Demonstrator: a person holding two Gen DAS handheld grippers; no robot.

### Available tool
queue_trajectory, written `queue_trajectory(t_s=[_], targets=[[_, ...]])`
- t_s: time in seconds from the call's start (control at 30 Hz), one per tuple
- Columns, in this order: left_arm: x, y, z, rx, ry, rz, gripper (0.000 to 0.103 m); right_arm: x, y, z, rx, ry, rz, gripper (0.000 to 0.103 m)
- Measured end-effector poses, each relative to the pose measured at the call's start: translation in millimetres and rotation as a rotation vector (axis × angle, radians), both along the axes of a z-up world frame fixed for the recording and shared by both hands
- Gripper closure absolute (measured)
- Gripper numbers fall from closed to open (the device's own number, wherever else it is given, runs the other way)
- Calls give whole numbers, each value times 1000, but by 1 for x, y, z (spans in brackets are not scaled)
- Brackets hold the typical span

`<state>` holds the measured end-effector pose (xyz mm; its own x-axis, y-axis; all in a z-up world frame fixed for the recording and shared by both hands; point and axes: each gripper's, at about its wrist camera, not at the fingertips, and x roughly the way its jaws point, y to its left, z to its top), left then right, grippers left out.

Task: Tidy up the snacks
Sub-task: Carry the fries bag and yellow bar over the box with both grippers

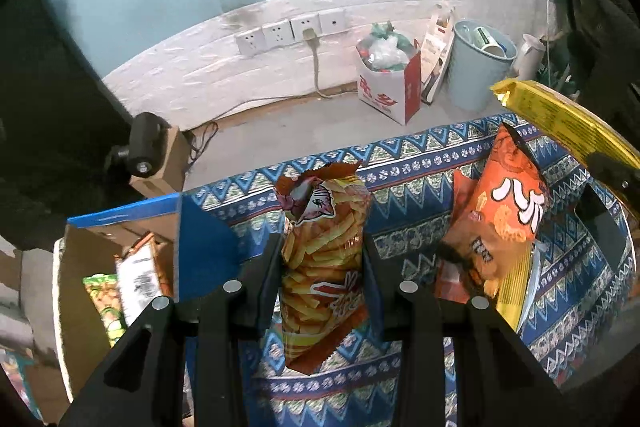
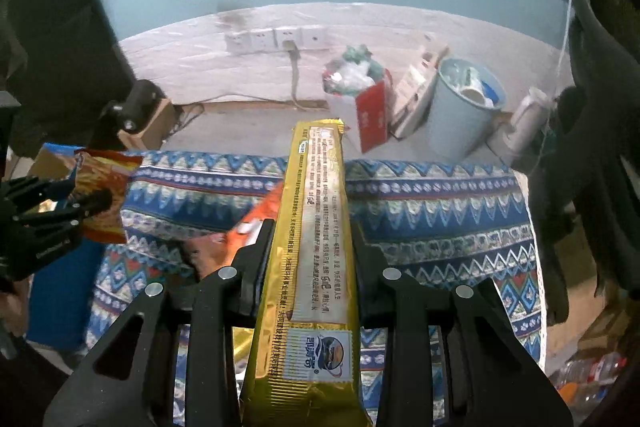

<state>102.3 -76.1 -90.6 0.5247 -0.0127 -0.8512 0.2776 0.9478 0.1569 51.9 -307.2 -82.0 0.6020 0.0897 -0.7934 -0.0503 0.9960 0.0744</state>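
Left gripper (image 1: 322,259): fingers pinch the fries bag (image 1: 324,259) at mid-body, held upright above the patterned cloth (image 1: 420,227). Right gripper (image 2: 312,251): fingers clamp the gold pack (image 2: 316,227) along its length, its far end pointing toward the wall. Just left of the fries bag, the open box (image 1: 120,231) already holds 2 or more snack packs; right of it, the orange bag (image 1: 504,211) lies on the cloth. Beyond the cloth: floor, bin (image 1: 476,63), sockets (image 1: 292,29). Probable step: carrying both packs to the box. Good practice: keep each pack level, clear the blue flap, lower 1 pack at a time, release only once seated.
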Motion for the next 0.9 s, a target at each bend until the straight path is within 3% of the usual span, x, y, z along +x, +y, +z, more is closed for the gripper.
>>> queue_trajectory(t_s=[0.4, 0.9], targets=[[-26, 57, 23, -22, -16, 56, 65, -7, 65, 27, 4, -39, 129, 72], [-39, 139, 30, -40, -22, 167, 65, 3, 162, 48, 8, -61, 288, 72]])
